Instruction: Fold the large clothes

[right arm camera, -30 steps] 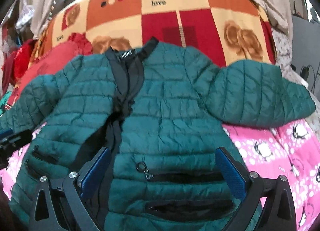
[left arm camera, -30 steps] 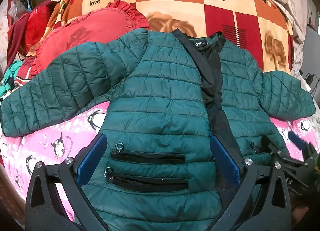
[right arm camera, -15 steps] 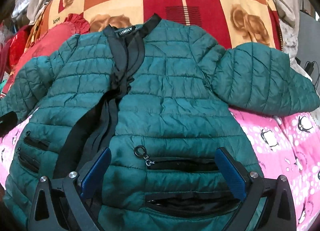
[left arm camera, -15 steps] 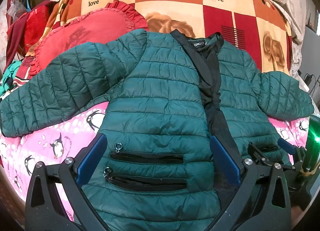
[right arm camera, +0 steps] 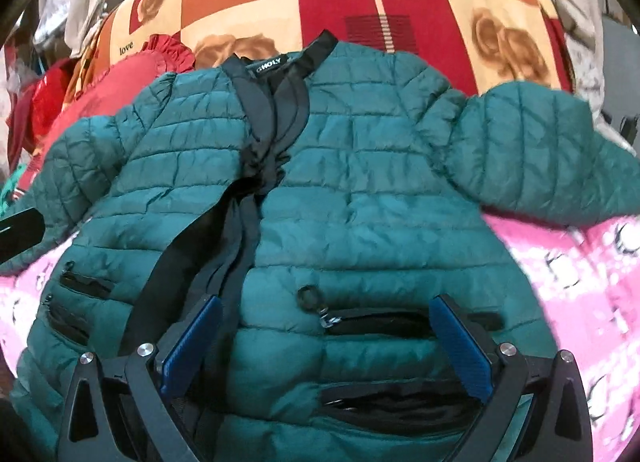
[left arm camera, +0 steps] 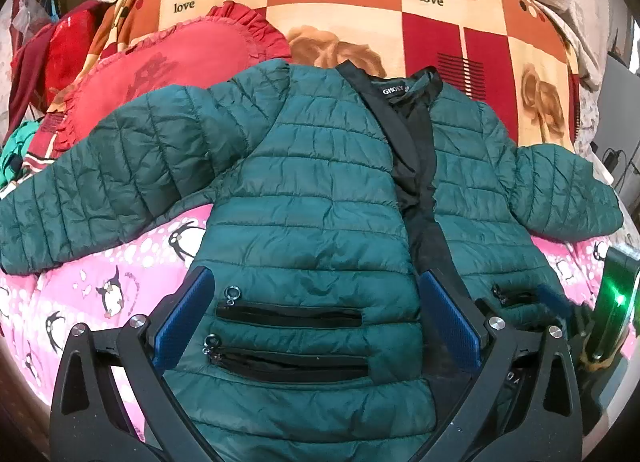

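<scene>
A dark green quilted jacket (left arm camera: 312, 198) lies face up on the bed, front open along its black lining, both sleeves spread sideways. My left gripper (left arm camera: 316, 322) hovers open over the hem of the jacket's left panel, its blue pads either side of the two zip pockets (left arm camera: 288, 338). In the right wrist view the same jacket (right arm camera: 360, 190) fills the frame, and my right gripper (right arm camera: 326, 342) stands open over the right panel's zip pockets (right arm camera: 384, 322). Nothing is held between either pair of fingers. The right gripper's body (left arm camera: 612, 302), with a green light, shows at the left view's right edge.
The jacket rests on a pink penguin-print sheet (left arm camera: 100, 274) and a red, orange and cream rose blanket (left arm camera: 400, 2). A red frilled heart cushion (left arm camera: 168, 66) lies by the left sleeve. Clothes are heaped at the far left edge (left arm camera: 28, 42).
The right gripper has moved forward and lower over the jacket's right panel, so the jacket looms larger. The left gripper has barely shifted. The jacket lies as before.
</scene>
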Motion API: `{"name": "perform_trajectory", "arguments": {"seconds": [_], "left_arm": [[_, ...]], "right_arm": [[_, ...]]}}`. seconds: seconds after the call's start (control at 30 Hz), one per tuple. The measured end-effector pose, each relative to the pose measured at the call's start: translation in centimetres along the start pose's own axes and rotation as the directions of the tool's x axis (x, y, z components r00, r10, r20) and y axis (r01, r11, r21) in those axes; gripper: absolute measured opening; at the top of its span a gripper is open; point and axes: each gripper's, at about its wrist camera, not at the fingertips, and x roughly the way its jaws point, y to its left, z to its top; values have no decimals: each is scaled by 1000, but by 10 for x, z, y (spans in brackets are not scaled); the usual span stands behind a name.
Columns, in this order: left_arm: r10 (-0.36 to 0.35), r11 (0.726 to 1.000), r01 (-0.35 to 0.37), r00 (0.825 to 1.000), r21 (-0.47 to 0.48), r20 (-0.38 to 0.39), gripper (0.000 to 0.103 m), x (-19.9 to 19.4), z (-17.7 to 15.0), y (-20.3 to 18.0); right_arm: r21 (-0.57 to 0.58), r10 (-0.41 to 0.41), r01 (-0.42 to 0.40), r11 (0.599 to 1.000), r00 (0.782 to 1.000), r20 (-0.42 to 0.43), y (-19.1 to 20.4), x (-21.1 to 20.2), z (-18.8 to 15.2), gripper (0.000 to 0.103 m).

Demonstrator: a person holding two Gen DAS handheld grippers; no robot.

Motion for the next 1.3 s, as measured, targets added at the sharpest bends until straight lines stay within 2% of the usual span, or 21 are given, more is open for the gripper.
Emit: {"name": "perform_trajectory", "arguments": {"seconds": [0.1,0.2,0.3,0.4,0.47,0.53,0.6,0.63,0.67,0.77,0.83,0.9,0.93,0.97,1.0,1.03,1.13,1.2,1.23,1.27,1.3], "left_arm": [[4,1000,-4,1000,-25,-3,103,2,0,4],[6,999,-6,1000,-52,-8,103,6,1,10],[-49,995,47,999,-92,-15,103,13,11,23],[-84,995,81,994,-50,-64,103,28,29,32],[-89,994,98,980,46,-178,103,52,33,35],[-53,991,89,948,102,-315,103,83,22,45],[-9,987,66,931,145,-365,103,100,9,54],[2,984,65,929,166,-371,103,105,3,56],[-19,983,86,927,163,-374,103,109,-2,61],[-172,984,180,901,-18,-399,103,117,-4,88],[-197,980,197,913,-39,-358,102,110,-3,96],[-196,981,187,941,-59,-277,102,94,0,108],[-179,983,167,957,-70,-226,102,88,-1,115],[-113,991,100,981,-89,-159,102,78,-2,130],[-63,992,50,992,-118,-112,102,71,-4,146],[-33,987,21,996,-157,-79,102,65,-7,162],[43,940,-51,999,-336,-30,102,55,-27,228],[156,901,-159,987,-404,-40,101,50,-40,264],[225,882,-225,973,-414,-49,100,46,-43,275],[320,858,-312,946,-408,-52,100,40,-47,283],[371,846,-358,928,-396,-47,100,36,-52,287]], "right_arm": [[-2,-11,11,1000,1000,-4,1,-1,3,103],[-22,-18,19,1000,999,43,2,-12,8,103],[-48,-18,24,999,993,115,4,-27,13,103],[-65,-15,22,998,994,107,7,-27,13,103],[-64,-10,16,998,997,83,7,-24,14,103],[-54,1,2,999,998,67,6,-20,15,103],[-44,10,-7,999,998,69,4,-21,15,103],[-41,18,-15,999,997,74,4,-22,15,103],[-39,26,-23,999,997,77,4,-22,14,103],[-47,20,-17,999,998,66,6,-17,11,103],[-60,27,-26,998,999,20,10,-8,8,103],[-69,38,-41,997,999,-33,14,2,4,103],[-76,33,-37,996,998,-53,15,5,2,103],[-89,21,-28,996,997,-74,18,9,2,103],[-102,9,-17,995,997,-78,19,10,1,103],[-114,3,-12,993,997,-75,21,9,2,103],[-124,0,-8,992,998,-67,22,8,1,103],[-132,-9,-1,991,997,-74,24,8,1,103],[-135,-11,1,991,997,-77,24,8,1,103],[-137,-15,4,991,997,-82,25,9,1,103],[-138,-20,8,990,996,-86,26,9,0,103]]}}
